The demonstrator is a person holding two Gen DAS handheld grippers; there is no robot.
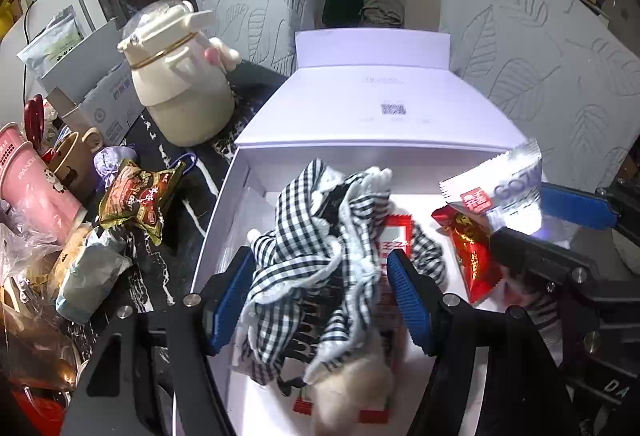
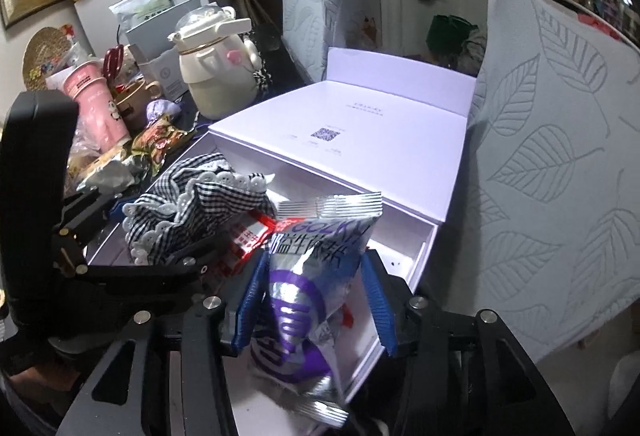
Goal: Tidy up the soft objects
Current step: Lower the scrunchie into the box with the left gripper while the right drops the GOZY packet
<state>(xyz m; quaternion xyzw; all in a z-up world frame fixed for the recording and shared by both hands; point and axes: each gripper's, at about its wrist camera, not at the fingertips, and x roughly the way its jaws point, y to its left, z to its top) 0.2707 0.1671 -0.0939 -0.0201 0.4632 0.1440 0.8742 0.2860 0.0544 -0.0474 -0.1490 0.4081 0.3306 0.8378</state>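
A white box (image 1: pixel 218 220) lies open on the dark table, its lid (image 2: pixel 400 164) folded back. Inside it sits a crumpled black-and-white checked cloth (image 1: pixel 320 236) with a lace edge (image 2: pixel 192 204), over a red-and-white packet (image 1: pixel 396 236) and beside a red snack bag (image 1: pixel 472 256). My left gripper (image 1: pixel 320 300) is open; the cloth lies loose between its blue pads. My right gripper (image 2: pixel 316 300) is open too, over the box's right end. A silver-and-purple snack packet (image 2: pixel 304 276) stands between its pads, with a gap on the right side; the same packet (image 1: pixel 496 188) shows in the left wrist view.
Left of the box stand a cream jug-shaped bottle (image 1: pixel 180 76), a pink panda cup (image 1: pixel 36 188), a brown mug (image 1: pixel 76 156) and a gold-brown snack bag (image 1: pixel 136 196) among clutter. Two chairs with leaf-patterned covers (image 1: pixel 540 56) close in behind and to the right.
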